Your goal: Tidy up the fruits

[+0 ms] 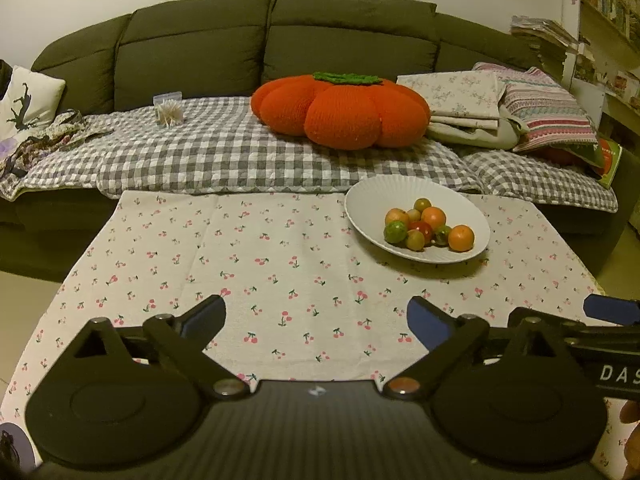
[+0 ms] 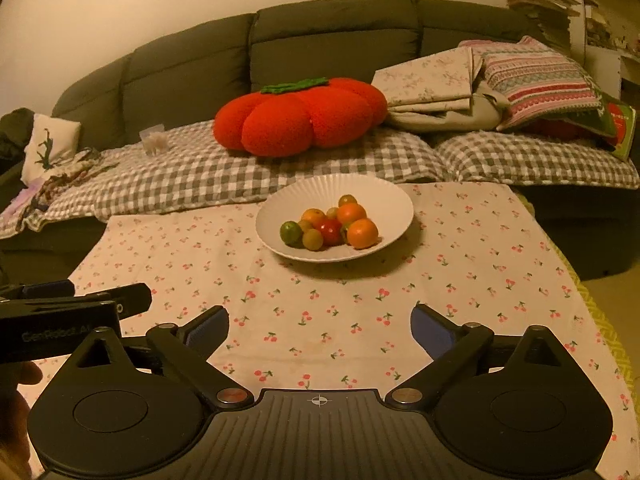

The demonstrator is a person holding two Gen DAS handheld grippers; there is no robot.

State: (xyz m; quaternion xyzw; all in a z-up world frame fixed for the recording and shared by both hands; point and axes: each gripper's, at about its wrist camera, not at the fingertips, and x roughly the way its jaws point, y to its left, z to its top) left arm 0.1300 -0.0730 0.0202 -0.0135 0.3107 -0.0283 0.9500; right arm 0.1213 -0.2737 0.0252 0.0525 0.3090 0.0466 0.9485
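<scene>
A white ribbed plate (image 1: 362,204) (image 2: 372,194) stands on the cherry-print tablecloth (image 1: 256,256) (image 2: 460,264) near the table's far edge. It holds a small pile of fruit (image 1: 428,224) (image 2: 332,224): orange, green, yellowish and one red piece. My left gripper (image 1: 316,320) is open and empty above the cloth, short of the plate and to its left. My right gripper (image 2: 320,326) is open and empty above the cloth, straight in front of the plate. Each gripper shows at the edge of the other's view.
A dark green sofa (image 1: 200,40) (image 2: 192,68) lies behind the table under a grey checked blanket (image 1: 200,152). On it are an orange pumpkin cushion (image 1: 340,110) (image 2: 300,116), folded linens (image 1: 500,108), and a small toothpick box (image 1: 168,109).
</scene>
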